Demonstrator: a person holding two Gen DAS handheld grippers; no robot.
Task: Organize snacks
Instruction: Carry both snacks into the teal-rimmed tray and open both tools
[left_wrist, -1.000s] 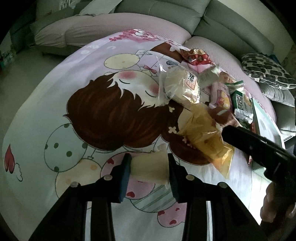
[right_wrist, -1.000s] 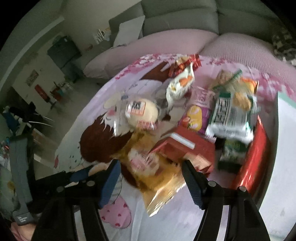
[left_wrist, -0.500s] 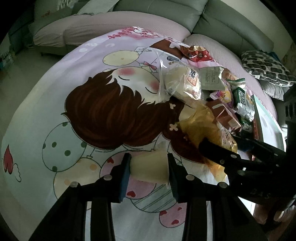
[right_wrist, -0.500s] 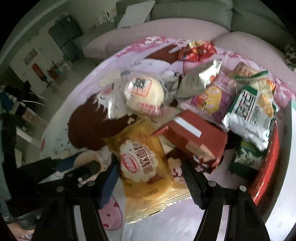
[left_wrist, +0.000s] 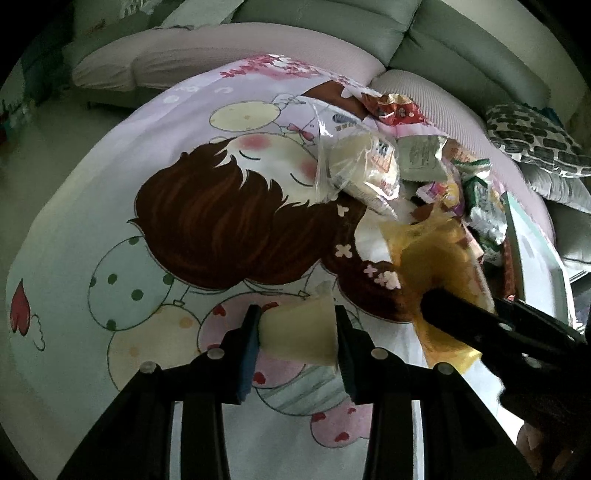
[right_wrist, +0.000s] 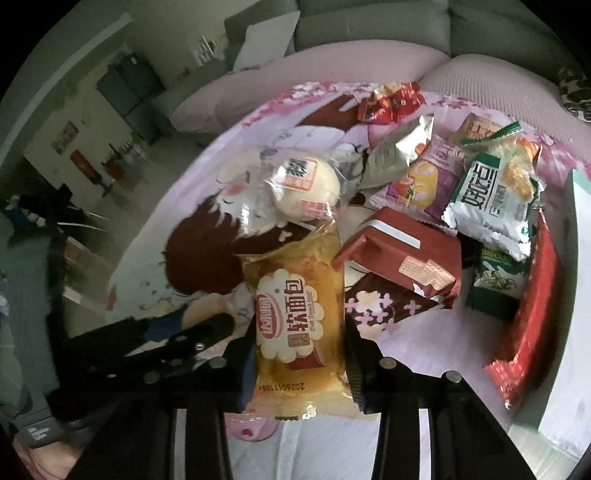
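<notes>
Two hand-held grippers are engaged at once. Nearest, the right hand-held gripper (right_wrist: 301, 354) is seen clamped on the bread pack (right_wrist: 299, 325), its pads pressed to both sides of the lower half, above the bottom seam. That pack is judged light, soft and crushable, with slick film; a hold on the loaf body rather than on the loose crimped ends is judged safer. The left hand-held gripper (left_wrist: 297, 334) is closed on a pale cup (left_wrist: 299, 330), held by its side walls above the sheet; thin, springy plastic is assumed, so a gentle squeeze is advised. Beyond the bread, a red box (right_wrist: 402, 258) is judged stiff, and a bun (right_wrist: 306, 188) in clear wrap soft. Further on, foil packets (right_wrist: 491, 199) are heaped together. Everything is carried by a cartoon sheet (left_wrist: 110, 221), soft and yielding. Behind, a grey sofa (left_wrist: 443, 40) is seen in dim light.
</notes>
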